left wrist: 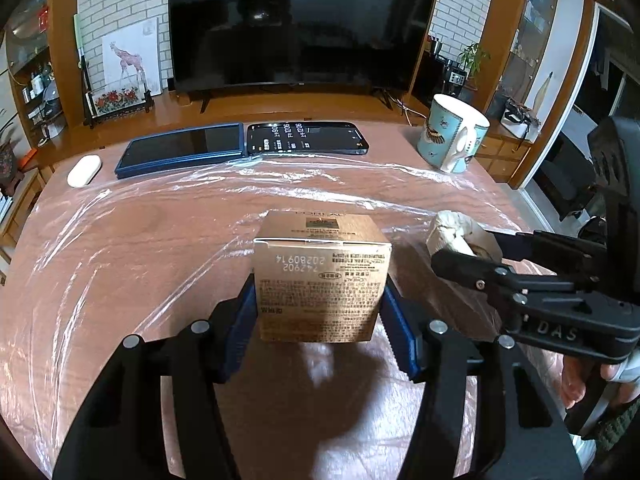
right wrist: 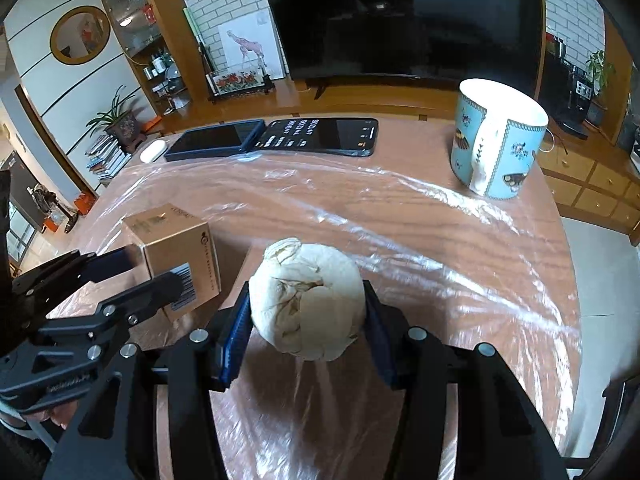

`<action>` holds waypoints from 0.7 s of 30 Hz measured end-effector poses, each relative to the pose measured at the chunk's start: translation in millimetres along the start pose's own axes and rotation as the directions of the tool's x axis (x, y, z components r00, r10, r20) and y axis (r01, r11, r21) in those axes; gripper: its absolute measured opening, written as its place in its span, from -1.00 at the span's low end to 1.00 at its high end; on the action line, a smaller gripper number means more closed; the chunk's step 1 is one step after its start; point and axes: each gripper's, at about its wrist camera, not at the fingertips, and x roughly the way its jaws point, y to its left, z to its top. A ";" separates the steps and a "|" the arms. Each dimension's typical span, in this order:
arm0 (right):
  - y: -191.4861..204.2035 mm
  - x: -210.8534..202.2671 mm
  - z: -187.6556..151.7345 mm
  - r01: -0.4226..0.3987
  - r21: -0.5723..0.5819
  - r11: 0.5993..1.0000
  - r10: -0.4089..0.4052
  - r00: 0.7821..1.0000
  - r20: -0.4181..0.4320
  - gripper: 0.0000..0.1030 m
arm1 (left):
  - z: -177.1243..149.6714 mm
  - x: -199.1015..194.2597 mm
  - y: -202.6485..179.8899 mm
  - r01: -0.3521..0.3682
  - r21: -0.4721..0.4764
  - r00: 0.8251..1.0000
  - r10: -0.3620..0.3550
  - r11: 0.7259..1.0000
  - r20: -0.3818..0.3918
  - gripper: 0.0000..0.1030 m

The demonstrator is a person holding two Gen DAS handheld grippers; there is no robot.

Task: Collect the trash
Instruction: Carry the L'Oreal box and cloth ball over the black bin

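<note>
Left gripper (left wrist: 320,304) clamps the cardboard box (left wrist: 320,276) between its pads. Right gripper (right wrist: 306,312) grips the crumpled tissue ball (right wrist: 308,300); box just left of it.

It was a home living room. A large television (left wrist: 298,24) stood on a wooden cabinet (left wrist: 280,106). Beside the television leaned a giraffe drawing (left wrist: 130,58), with potted plants (right wrist: 116,120) nearby.
</note>
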 end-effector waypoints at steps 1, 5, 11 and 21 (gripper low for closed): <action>1.8 -2.7 -3.7 -0.003 -0.001 1.000 0.003 1.000 0.000 -0.01 | -2.3 -1.7 -0.8 -0.002 -0.001 1.000 0.002 1.000 0.000 0.14; 5.1 -12.0 -16.4 -0.025 0.009 1.000 0.025 1.000 -0.002 -0.01 | -13.9 -12.9 -3.0 -0.008 -0.006 1.000 0.008 1.000 0.003 0.14; 14.3 -30.0 -35.8 -0.050 0.004 0.999 0.050 0.999 0.002 -0.01 | -32.0 -33.7 -5.9 -0.011 -0.007 1.000 0.011 1.000 0.011 0.14; 37.4 -54.2 -61.9 -0.078 -0.005 0.997 0.078 0.997 0.008 -0.01 | -54.7 -61.6 -5.3 0.003 -0.016 1.000 -0.003 1.000 0.027 0.14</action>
